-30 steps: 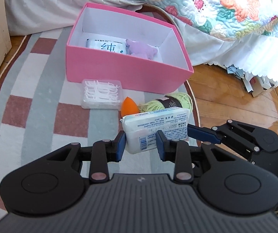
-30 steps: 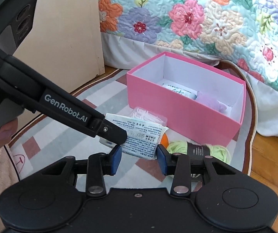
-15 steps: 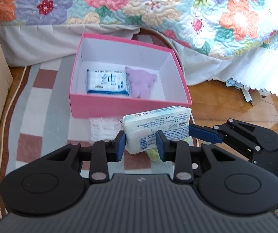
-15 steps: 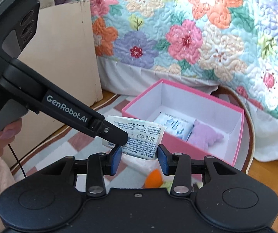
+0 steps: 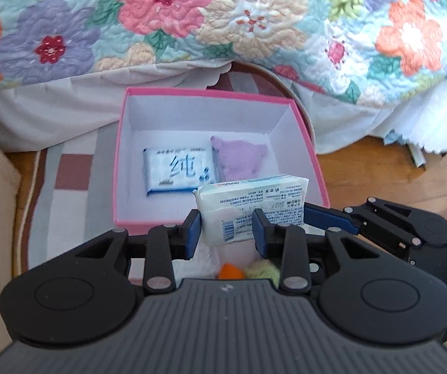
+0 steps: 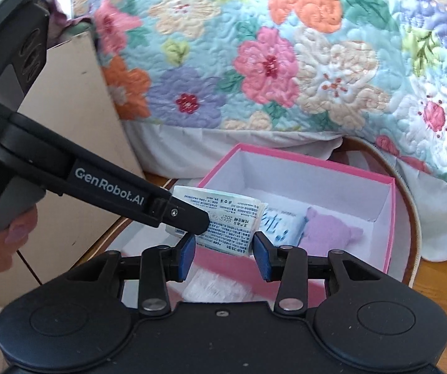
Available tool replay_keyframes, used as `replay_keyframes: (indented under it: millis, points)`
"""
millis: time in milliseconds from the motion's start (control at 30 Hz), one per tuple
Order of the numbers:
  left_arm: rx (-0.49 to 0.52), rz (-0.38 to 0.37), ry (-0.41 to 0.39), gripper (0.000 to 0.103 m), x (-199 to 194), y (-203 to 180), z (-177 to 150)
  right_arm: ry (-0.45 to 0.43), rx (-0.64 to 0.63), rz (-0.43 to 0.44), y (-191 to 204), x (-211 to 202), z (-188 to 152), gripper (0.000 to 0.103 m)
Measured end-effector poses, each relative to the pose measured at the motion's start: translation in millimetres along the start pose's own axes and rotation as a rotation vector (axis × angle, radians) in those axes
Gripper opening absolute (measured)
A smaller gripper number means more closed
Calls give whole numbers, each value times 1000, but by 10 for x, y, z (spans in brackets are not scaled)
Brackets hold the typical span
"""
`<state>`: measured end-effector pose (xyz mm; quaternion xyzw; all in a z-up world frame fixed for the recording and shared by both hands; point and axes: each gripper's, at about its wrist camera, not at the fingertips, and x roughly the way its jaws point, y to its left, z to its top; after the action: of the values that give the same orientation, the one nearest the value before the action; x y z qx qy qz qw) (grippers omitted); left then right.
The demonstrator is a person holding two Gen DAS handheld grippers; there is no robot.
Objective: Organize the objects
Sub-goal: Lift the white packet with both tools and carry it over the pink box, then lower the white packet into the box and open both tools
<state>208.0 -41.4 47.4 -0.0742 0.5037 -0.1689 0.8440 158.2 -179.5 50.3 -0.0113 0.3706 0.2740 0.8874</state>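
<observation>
1. Left tongs (image 5: 225,232) clamping a white tissue pack (image 5: 251,208), blue pads pressing on both of its sides.
2. Holding that pack up in the air, over the near wall of the pink box (image 5: 119,168).
3. Right tongs (image 6: 223,251) sitting apart, gripping nothing, just beside the pack (image 6: 223,221).
4. Lying inside the box: a blue and white tissue pack (image 5: 178,171) and a purple soft toy (image 5: 239,157), touching side by side.
5. Peeking out under the left tongs: an orange sponge (image 5: 229,271) and green yarn (image 5: 262,271), close together on the rug (image 5: 70,171).
6. Showing below the right tongs: a clear plastic case (image 6: 217,286), blurry, in front of the box (image 6: 390,215).
7. Hanging down behind the box: a flowered quilt (image 5: 223,18) on the bed.
8. Standing at the left: a tan board (image 6: 67,118).
</observation>
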Motion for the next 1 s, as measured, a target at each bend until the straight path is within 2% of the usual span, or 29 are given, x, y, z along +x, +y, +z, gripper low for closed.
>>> replay_keyframes:
  millis: [233,400,433,467,500,533,600,700,800,1000]
  points:
    - [-64,7,76,33,414,101,367,62,34,7,-290,344,229,47]
    - [-135,34,155,32,879,226,471,157,146,33,-612,738,259,42]
    - [-146,26,181,29,988,253,471,167,161,52,-664,809,257,37]
    - [-170,6,196,25,1094,285,466,186,169,74,-686,874,247,21]
    - [-198,1,217,24,1198,312,462,205,175,80,-702,947,238,14]
    - [-217,9,237,23,1290,329,463,228,173,72,-708,1028,224,13]
    - [-218,14,221,14,1396,320,464,234,174,71,-741,1148,186,11]
    - [-246,27,250,15,1552,385,406,270,226,93,-827,1304,109,11]
    - [-250,29,277,17,1672,424,340,295,215,84,-816,1397,22,11]
    - [-189,53,240,18,1660,371,293,268,168,50,-844,1328,2,12]
